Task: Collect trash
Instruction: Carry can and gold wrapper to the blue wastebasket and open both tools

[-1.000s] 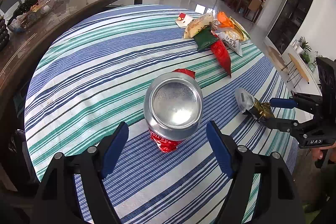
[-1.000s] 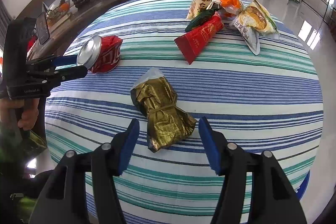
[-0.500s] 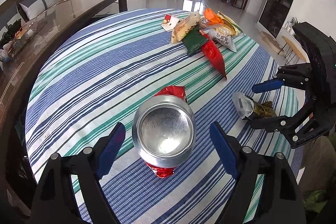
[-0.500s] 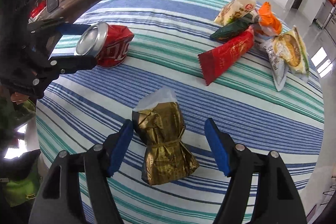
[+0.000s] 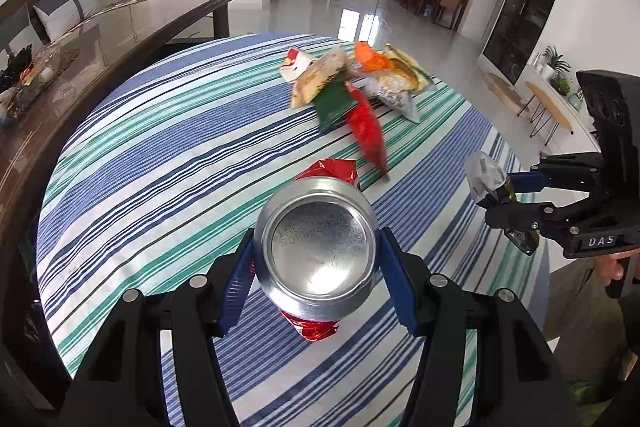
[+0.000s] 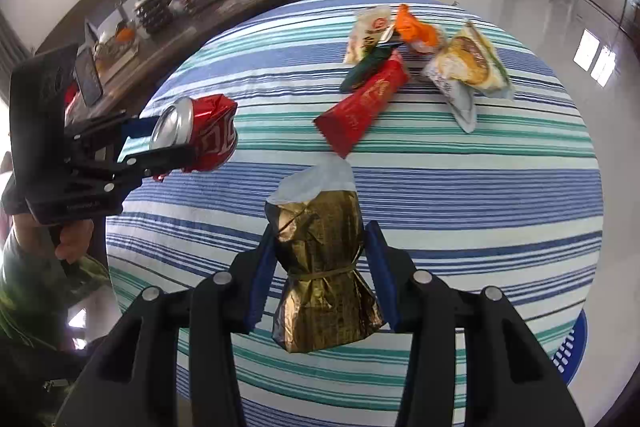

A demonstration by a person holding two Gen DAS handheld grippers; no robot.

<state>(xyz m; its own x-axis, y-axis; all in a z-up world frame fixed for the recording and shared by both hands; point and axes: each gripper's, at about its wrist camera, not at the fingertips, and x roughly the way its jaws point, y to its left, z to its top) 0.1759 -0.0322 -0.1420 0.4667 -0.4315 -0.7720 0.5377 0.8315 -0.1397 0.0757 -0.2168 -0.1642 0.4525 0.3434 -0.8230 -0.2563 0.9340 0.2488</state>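
Observation:
A crushed red soda can (image 5: 318, 247) shows its silver bottom between the blue pads of my left gripper (image 5: 316, 239). The jaws are closing and the pads press its sides. In the right wrist view the can (image 6: 208, 135) hangs a little above the striped tablecloth (image 6: 480, 187) in the left gripper (image 6: 170, 139). A crumpled gold foil wrapper (image 6: 324, 267) with a white plastic end sits between the pads of my right gripper (image 6: 320, 231), whose jaws are closing on its tied waist. The left wrist view shows that wrapper (image 5: 482, 175) raised in the right gripper (image 5: 500, 197).
A heap of snack packets (image 6: 420, 55) lies at the far side of the round table, with a long red packet (image 6: 364, 107) pointing toward me. A dark wooden table (image 5: 120, 27) stands beyond the left edge. A blue basket (image 6: 572, 351) shows below the table's right edge.
Both pairs of jaws have narrowed until the pads touch the can and the gold wrapper. Both items have come up off the cloth with the grippers.

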